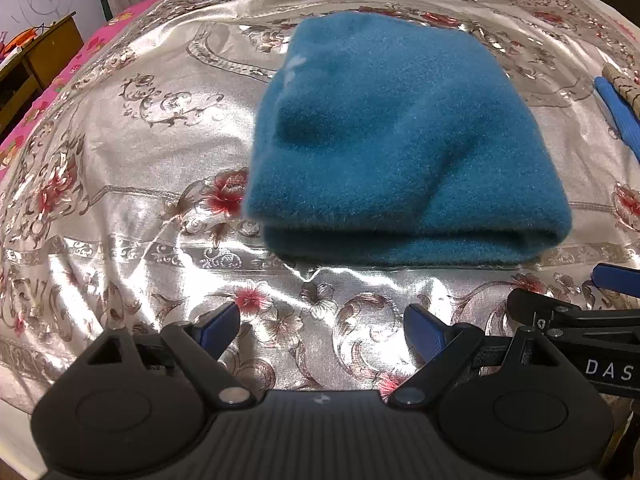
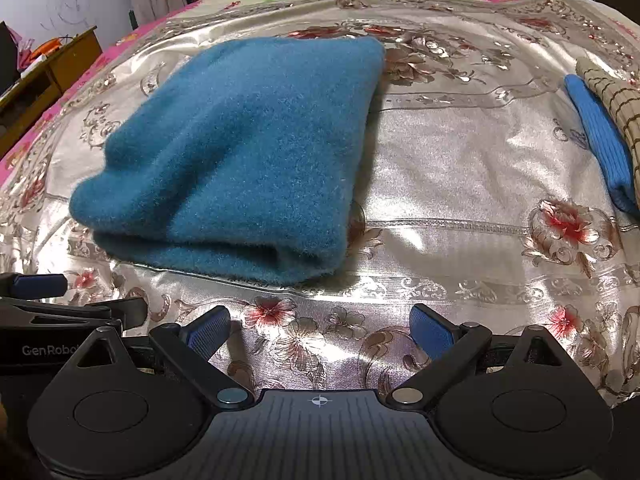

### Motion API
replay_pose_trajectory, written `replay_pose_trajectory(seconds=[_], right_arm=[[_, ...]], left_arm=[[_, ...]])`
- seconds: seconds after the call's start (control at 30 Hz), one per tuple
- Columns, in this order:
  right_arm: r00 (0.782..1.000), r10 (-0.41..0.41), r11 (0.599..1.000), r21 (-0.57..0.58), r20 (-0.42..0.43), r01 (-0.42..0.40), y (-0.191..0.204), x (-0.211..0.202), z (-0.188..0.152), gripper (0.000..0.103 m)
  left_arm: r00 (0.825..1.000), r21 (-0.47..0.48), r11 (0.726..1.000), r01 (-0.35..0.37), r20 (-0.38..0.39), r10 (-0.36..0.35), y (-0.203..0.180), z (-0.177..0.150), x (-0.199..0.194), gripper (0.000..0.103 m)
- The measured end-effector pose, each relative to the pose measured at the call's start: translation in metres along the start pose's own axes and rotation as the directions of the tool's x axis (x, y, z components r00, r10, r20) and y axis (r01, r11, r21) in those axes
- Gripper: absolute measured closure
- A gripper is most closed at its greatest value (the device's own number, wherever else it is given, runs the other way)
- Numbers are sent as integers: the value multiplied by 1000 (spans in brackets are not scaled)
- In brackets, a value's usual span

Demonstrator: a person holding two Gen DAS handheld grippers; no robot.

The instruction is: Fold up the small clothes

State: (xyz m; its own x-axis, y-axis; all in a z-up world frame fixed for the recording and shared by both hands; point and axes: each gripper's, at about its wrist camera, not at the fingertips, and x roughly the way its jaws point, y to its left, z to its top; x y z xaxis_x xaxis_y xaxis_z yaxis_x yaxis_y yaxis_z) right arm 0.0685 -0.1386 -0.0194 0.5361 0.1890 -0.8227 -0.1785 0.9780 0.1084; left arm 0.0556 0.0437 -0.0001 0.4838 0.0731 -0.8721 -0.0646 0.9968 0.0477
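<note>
A fuzzy teal garment (image 1: 400, 148) lies folded in a thick rectangle on the shiny floral cloth (image 1: 140, 184), its folded edge facing me. My left gripper (image 1: 320, 330) hangs open just short of that near edge, nothing between its blue pads. In the right wrist view the same teal garment (image 2: 240, 152) sits to the upper left, and my right gripper (image 2: 320, 330) stands open over bare cloth (image 2: 460, 184), to the right of the garment's near corner. Each gripper shows at the edge of the other's view.
A folded blue ribbed garment (image 2: 600, 140) and a checked beige cloth (image 2: 620, 104) lie at the right edge. A wooden desk (image 1: 44, 52) stands beyond the bed's left side. Pink bedding (image 1: 80, 60) borders the shiny cloth.
</note>
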Motion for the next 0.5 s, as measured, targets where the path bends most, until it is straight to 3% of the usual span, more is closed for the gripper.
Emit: replay_pose_trajectory(seconds=[0.5], right_arm=[[1000, 7, 1000, 6, -6, -7, -1, 2, 0, 6]], left_arm=[[1000, -5, 1000, 0, -7, 0, -1, 1, 2, 10]])
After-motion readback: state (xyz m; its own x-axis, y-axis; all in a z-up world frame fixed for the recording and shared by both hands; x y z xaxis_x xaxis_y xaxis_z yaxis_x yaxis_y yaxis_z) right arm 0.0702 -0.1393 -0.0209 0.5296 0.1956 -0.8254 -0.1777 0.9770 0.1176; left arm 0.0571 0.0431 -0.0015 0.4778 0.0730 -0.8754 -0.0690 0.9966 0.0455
